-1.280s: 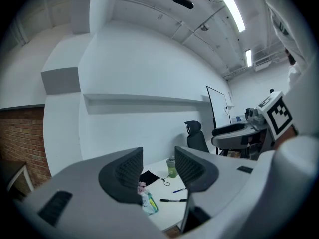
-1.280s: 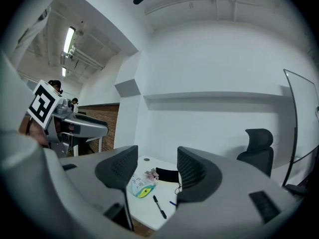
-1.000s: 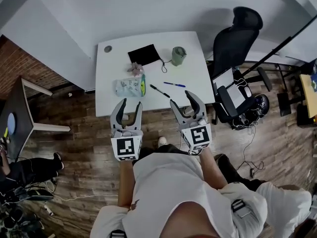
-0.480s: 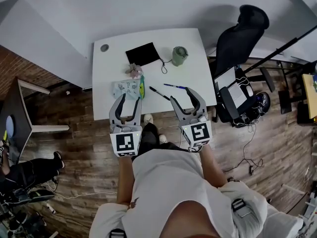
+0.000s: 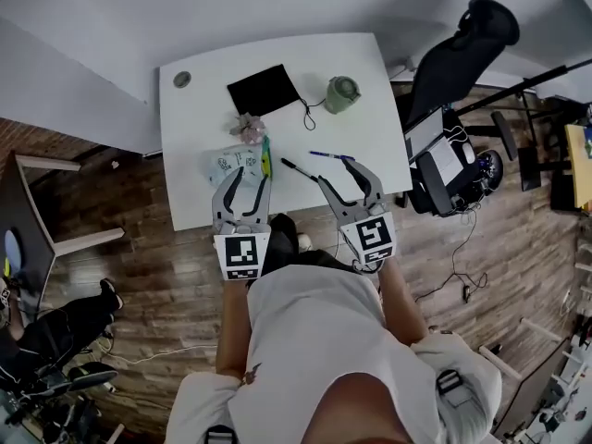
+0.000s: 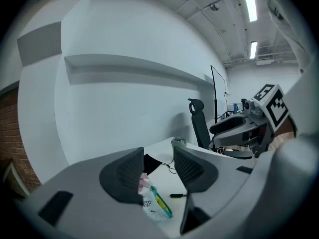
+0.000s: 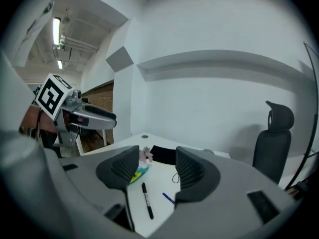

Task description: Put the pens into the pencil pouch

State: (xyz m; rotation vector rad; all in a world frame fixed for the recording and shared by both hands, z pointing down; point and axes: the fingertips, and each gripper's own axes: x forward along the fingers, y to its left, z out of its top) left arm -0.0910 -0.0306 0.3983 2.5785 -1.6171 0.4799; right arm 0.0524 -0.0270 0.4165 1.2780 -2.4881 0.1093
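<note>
- White and smooth, with rounded corners, the desk (image 5: pixel 190 192) stands on a floor of brown wood planks (image 5: pixel 139 257). A black office chair (image 5: pixel 462 54) sits off its right end.
- The pencil pouch (image 5: pixel 264 89) is a flat black rectangle at the far side of the desk. A thin black cord (image 5: pixel 306 115) loops from its corner, near a round pale-green cup (image 5: pixel 342 93).
- Both pens lie on the desk outside the pouch, nearer me: a slim black pen (image 5: pixel 298 169) and a blue pen (image 5: pixel 329 155).
- A crinkled printed packet (image 5: pixel 231 163) with a green-and-yellow edge lies left of them, with a pink crumpled wad (image 5: pixel 250 129) just beyond it. The print is too small to read.
- My left tool (image 5: pixel 248 178) is spread, its ribbed dark pads on nothing. My right tool (image 5: pixel 345 176) is wide too, its jaws closing with nothing between them.
- A second ago both tools' tips were only at the desk's near edge. Now they reach over it, the left above the packet and the right by the pens.
</note>
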